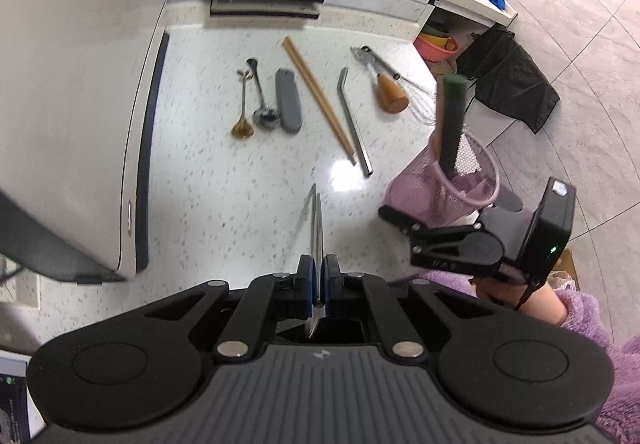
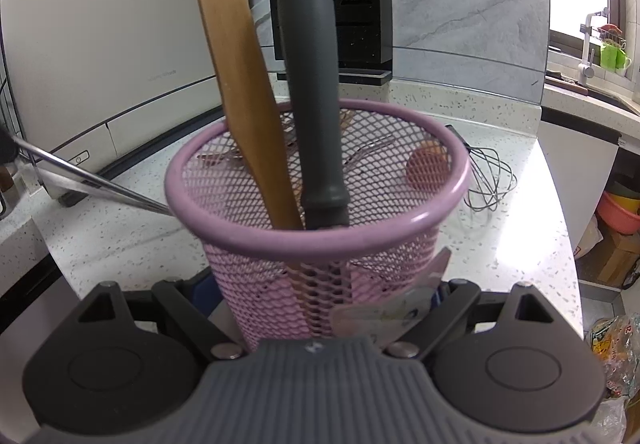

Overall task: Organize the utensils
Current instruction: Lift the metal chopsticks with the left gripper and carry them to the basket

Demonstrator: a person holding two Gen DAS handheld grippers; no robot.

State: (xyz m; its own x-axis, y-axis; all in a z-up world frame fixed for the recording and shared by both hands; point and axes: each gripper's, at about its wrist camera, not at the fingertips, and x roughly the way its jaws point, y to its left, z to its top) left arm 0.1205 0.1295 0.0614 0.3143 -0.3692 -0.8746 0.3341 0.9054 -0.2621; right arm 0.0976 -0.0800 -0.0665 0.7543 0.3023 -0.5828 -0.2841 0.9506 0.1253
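While basket (image 2: pixel 316 240) holds two handles, counter shows perhaps nine utensils.

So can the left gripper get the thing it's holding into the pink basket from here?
Probably yes. The left gripper is shut on a thin metal utensil, and the pink basket, held by the right gripper, has open room beside the wooden spatula and dark handle.
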